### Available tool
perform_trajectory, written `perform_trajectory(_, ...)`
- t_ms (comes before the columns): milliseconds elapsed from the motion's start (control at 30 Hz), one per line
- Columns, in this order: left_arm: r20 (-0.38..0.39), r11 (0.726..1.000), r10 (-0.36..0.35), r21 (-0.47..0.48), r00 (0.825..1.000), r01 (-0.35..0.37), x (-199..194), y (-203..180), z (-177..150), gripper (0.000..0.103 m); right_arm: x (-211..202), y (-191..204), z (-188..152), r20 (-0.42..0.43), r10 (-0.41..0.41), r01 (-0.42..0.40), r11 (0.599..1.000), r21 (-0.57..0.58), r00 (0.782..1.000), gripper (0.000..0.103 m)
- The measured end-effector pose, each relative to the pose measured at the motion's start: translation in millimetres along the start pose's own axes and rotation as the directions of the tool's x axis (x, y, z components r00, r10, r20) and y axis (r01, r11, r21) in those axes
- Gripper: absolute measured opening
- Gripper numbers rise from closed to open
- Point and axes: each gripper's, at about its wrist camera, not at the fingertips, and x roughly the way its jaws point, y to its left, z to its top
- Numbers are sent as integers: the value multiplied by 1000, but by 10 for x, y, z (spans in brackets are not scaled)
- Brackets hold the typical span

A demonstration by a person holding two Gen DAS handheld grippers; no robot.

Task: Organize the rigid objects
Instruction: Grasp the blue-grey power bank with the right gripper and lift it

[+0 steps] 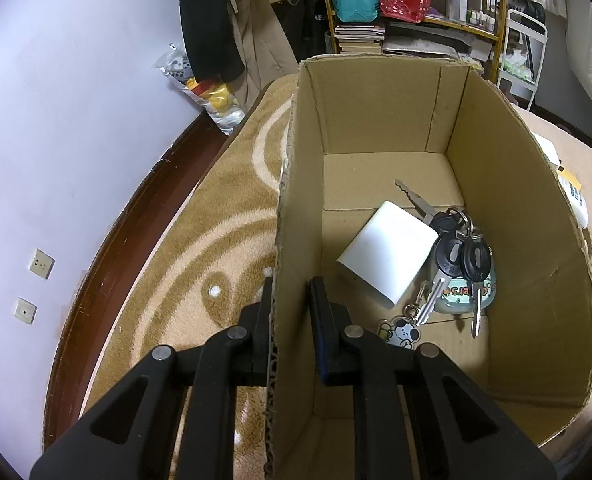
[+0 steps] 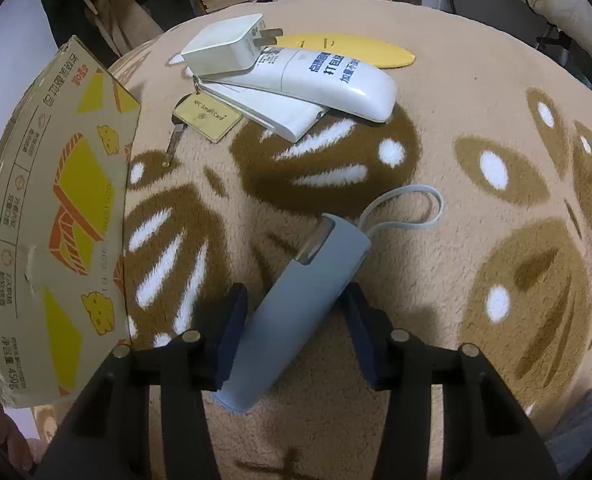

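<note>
Left wrist view: left gripper [image 1: 290, 304] straddles the left wall of the cardboard box [image 1: 507, 208], one finger outside, one inside. Outer finger touches the wall; inner finger shows a gap, so cannot tell if it is clamped. Box stands open on a brown patterned rug [image 1: 200, 232]. Inside the box: a white rectangular block [image 1: 387, 254] lying tilted on the floor, touching a bunch of keys [image 1: 457, 256] with black heads and a cartoon dog charm [image 1: 403, 334] just beside the inner finger.

Right wrist view: right gripper [image 2: 292, 328] has its fingers apart around a grey-blue tube-shaped case [image 2: 296, 312] lying on the rug [image 2: 475, 100]; left pad touches it, right pad sits just beside it, not pressed shut. Case has a grey loop strap [image 2: 411, 208] at the far end. Further back lies a pile: white plug adapter [image 2: 224, 50] on top of a white remote-shaped device [image 2: 335, 80], another white flat piece [image 2: 272, 110] below, yellow oval card [image 2: 359, 52] behind. Yellow tag with key [image 2: 206, 116] near the box's printed outer side [image 2: 56, 220].
</note>
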Motion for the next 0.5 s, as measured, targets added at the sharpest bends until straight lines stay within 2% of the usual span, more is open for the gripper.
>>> perform_trajectory(67, 1, 1000, 2, 1, 1000, -2, 3, -1, -6, 16, 4, 26, 0, 17, -4, 4, 1000, -2, 1000, 46)
perform_trajectory(133, 1, 1000, 2, 1, 1000, -2, 2, -4, -9, 16, -17, 31, 6, 41, 16, -16, 1000, 5, 999, 34)
perform_trajectory(367, 1, 1000, 2, 0, 1000, -2, 2, -6, -11, 16, -81, 192, 30, 91, 37, -32, 998, -57, 995, 29)
perform_trajectory(500, 1, 1000, 5, 4, 1000, -5, 2, -7, -8, 16, -188, 282, 65, 143, 89, -79, 994, -76, 986, 29)
